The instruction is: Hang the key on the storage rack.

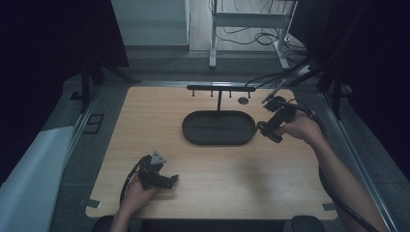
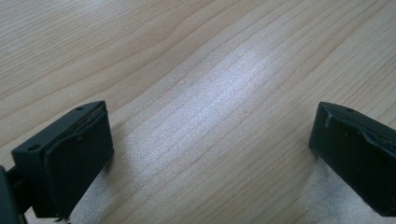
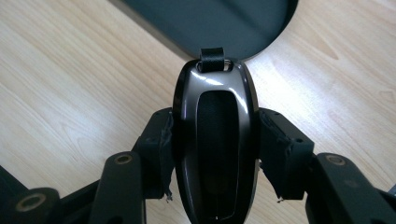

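Glossy dark key fob (image 3: 215, 140) sits lower centre of the right gripper view, clamped btwn both jaws of the right hand-held gripper (image 3: 215, 158), one pad pressing each long side. Small black strap loop (image 3: 212, 59) at fob's top end, just over the rim of the dark oval tray (image 3: 261, 23) in the upper frame. High view: right hand-held gripper (image 1: 271, 126) is right of centre, touching or just beside the tray (image 1: 218, 140) edge; can't tell which. Behind the tray stands a T-shaped black rack (image 1: 220, 89) w/ small pegs. Left hand-held gripper (image 1: 162, 180) rests low on the wooden tabletop (image 1: 241, 179), lower left, well apart from the tray. Left gripper view: jaws spread wide, only bare wood grain (image 2: 205, 107) btwn them.
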